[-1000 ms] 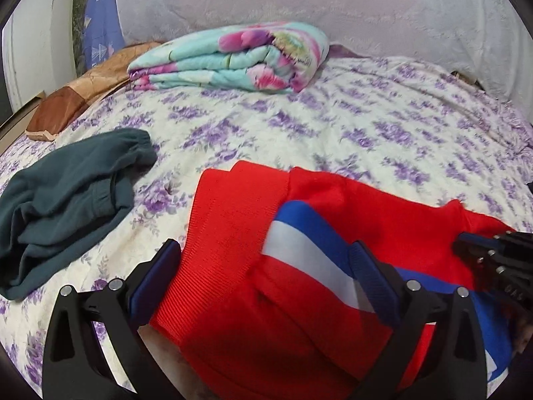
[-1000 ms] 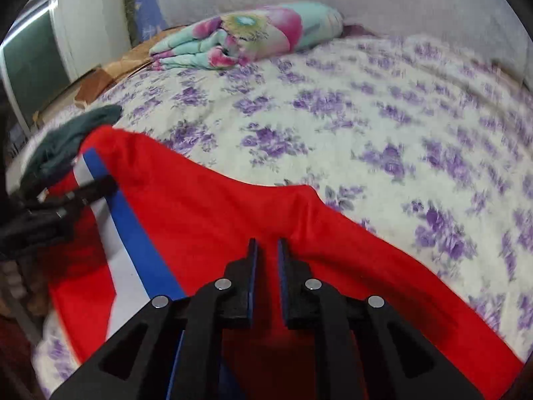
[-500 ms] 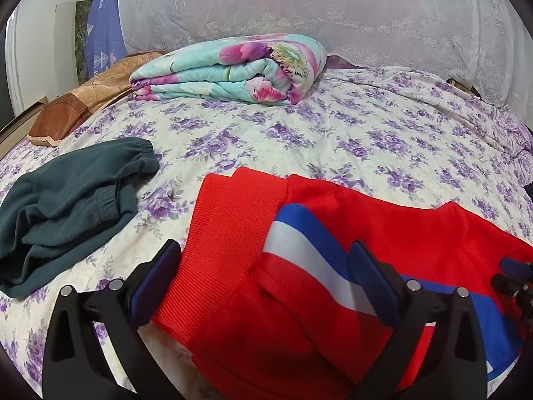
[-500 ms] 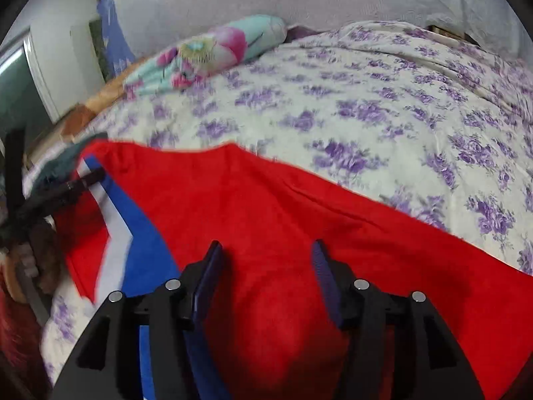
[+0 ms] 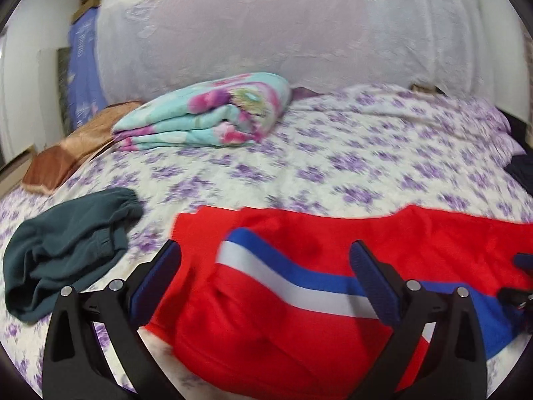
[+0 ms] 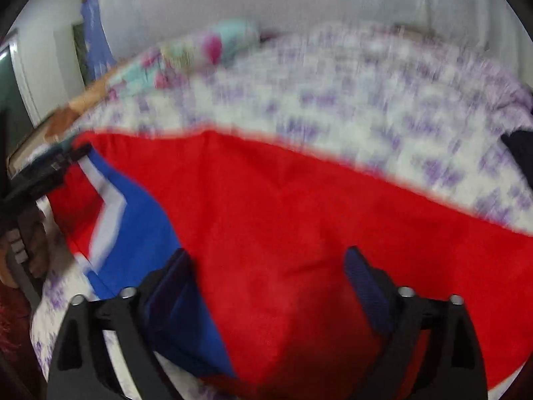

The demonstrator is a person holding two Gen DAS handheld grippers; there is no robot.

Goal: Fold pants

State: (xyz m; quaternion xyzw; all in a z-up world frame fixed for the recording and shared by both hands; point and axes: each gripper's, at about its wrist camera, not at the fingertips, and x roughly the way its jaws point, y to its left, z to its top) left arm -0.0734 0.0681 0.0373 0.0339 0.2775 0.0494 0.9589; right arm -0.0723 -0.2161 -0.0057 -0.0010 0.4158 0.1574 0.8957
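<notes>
A bed under a white sheet printed with purple flowers (image 5: 349, 153) filled both views, with a pale lace-patterned drape (image 5: 283, 26) hung behind it across the top of the frame. The red pants (image 5: 266, 326), with a blue and white stripe, lay spread over the lower half of each view, the ribbed waistband at lower centre-left in the left wrist view. A folded floral blanket (image 5: 206, 116), turquoise and pink, sat at upper centre-left, a brown pillow (image 5: 66, 153) beside it at the left edge. A dark green garment (image 5: 63, 260) lay crumpled at lower left, apart from the pants. The left gripper (image 5: 265, 276) hung with its fingers wide over the striped part, pressing nothing. The right gripper (image 6: 269, 276) had just been opening; its fingers stood wide with red cloth below them, gripping nothing
</notes>
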